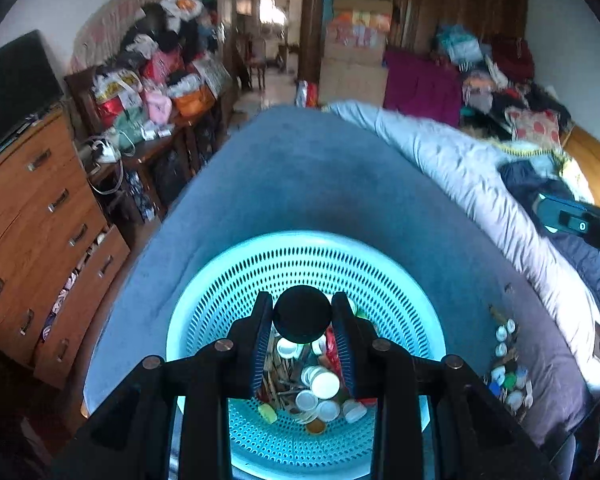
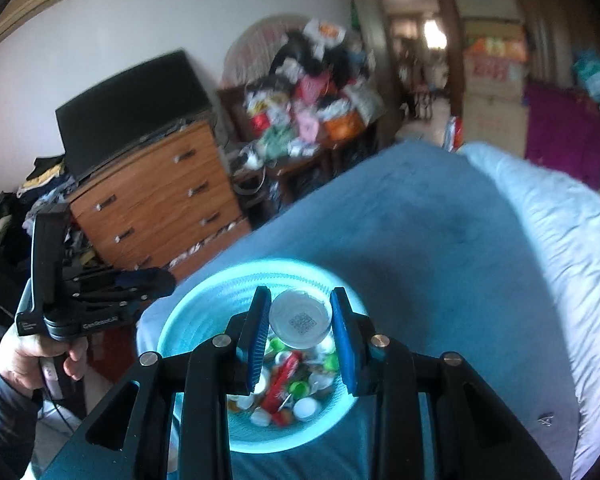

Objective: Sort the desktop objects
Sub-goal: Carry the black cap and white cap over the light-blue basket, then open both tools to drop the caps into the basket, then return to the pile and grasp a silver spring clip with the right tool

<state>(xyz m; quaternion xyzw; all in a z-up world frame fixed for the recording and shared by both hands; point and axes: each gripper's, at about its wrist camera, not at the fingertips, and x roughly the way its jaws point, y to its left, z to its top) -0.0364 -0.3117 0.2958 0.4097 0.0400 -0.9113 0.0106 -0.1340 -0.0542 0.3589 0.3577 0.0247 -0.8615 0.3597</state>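
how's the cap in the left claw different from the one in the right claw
The black cap in the left claw is dark, plain and opaque; the white lid in the right claw is pale, with a printed QR-like code on its face. The white lid looks wider and flatter; the black cap looks more rounded. Both are round, pinched between blue pads, and held above the teal basket.

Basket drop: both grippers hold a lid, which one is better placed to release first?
Right, probably. Right gripper holds the white lid over the basket; left gripper sits beside the rim.
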